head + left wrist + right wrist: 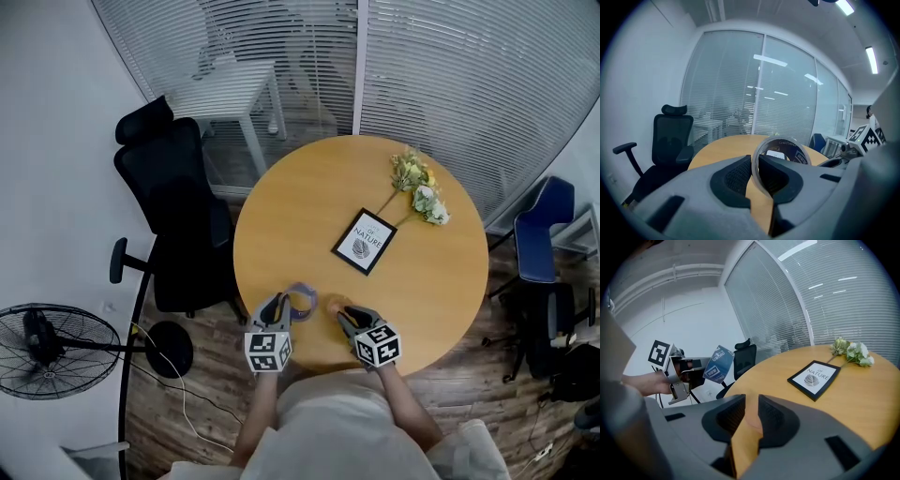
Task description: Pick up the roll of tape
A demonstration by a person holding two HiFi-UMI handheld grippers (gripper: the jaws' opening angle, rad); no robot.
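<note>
The roll of tape (800, 156) is clenched in my left tool (755, 160). It is pinched through its wall, with one pad inside the ring and the other on the outer face. The right gripper view shows it tilted and raised off to the side, so I judge it lifted off the counter (309, 216). In the head view it hangs over the near rim of the round wooden top, just in front of me.

My right tool (751, 401) is released. Its jaws stand a little apart with only bare wood showing between them, and it hovers near the left tool, just beside the roll.

Farther out on the counter lie a framed "Of Nature" print (364, 241) and a sprig of pale flowers (420, 190), both well apart from the tools. A black office chair (173, 202) stands off the counter's left side.

My worry is the grip itself. The pads hold only a thin band of the roll, and the rest hangs free beyond them. A quick swing could make the ring pivot between the pads or slide out. This close to the rim, a dropped roll would likely land on edge and run off onto the floor. The idle right tool is also close enough to knock the roll if I bring the two together carelessly.
</note>
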